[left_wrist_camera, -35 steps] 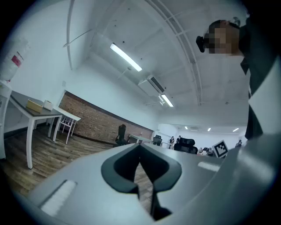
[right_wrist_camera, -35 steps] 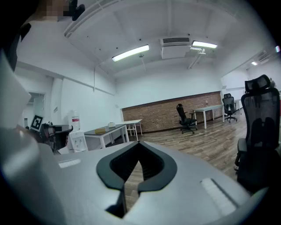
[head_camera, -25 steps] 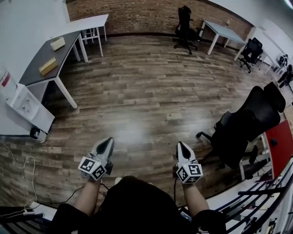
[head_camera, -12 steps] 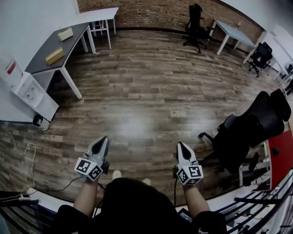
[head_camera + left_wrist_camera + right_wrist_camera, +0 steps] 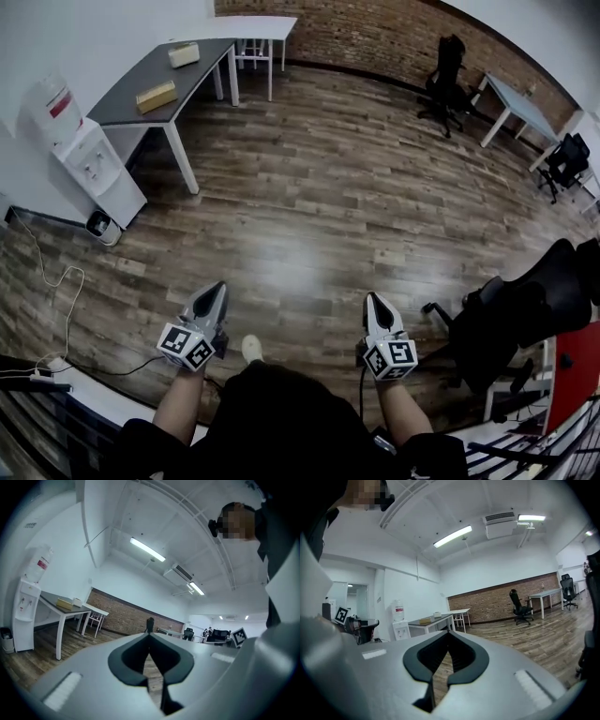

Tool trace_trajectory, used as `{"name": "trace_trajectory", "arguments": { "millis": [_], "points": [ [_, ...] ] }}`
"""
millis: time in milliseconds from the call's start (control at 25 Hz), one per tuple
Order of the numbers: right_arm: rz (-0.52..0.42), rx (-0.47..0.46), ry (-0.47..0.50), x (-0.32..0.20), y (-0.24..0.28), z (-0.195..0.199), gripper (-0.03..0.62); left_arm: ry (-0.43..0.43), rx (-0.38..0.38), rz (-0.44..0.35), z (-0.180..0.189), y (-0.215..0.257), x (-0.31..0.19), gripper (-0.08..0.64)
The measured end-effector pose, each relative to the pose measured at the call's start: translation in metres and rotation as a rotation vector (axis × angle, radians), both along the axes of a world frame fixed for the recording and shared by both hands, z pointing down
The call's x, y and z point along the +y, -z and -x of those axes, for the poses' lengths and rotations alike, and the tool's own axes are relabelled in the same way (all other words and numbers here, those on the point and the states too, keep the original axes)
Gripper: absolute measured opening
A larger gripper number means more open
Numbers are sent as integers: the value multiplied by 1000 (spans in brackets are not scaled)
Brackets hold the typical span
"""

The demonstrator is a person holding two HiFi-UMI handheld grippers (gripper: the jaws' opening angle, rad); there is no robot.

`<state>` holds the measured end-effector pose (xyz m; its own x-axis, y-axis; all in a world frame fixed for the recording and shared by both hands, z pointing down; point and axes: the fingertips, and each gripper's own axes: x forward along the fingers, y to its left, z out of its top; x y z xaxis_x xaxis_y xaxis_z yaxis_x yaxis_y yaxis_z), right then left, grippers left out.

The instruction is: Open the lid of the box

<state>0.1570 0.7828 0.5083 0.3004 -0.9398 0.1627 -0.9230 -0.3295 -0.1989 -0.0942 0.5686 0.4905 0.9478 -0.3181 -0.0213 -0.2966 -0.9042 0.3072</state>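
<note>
1. Now, head view: person's swung left since a sec ago; dark table (image 5: 122, 105) w/ tan box (image 5: 156, 96) sits well ahead-left of left gripper (image 5: 214, 291), not reached yet.
2. Left gripper view: jaws together, nothing btwn.
3. Right gripper view: right gripper (image 5: 449, 637) pinched too, empty; approach pending.

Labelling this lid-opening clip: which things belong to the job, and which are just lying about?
Job: left gripper, right gripper, both shut, empty; possibly tan box and pale box on grey table.
Lying about: water dispenser, office chair, white table.
</note>
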Motion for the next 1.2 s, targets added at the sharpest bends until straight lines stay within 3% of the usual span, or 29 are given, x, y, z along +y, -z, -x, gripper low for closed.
{"name": "trace_trajectory", "arguments": {
  "millis": [280,560,840,1200],
  "points": [
    [-1,60,60,-73,17,3,3,81,2,-25,18,-2,-70,0],
    [-6,47,128,-154,11,28,3,98,2,-46,43,1,-118,0],
    [4,43,256,-225,5,71,3,165,9,-48,91,-7,-151,0],
    [42,67,361,-283,6,93,3,242,49,-9,112,-8,-172,0]
  ]
}}
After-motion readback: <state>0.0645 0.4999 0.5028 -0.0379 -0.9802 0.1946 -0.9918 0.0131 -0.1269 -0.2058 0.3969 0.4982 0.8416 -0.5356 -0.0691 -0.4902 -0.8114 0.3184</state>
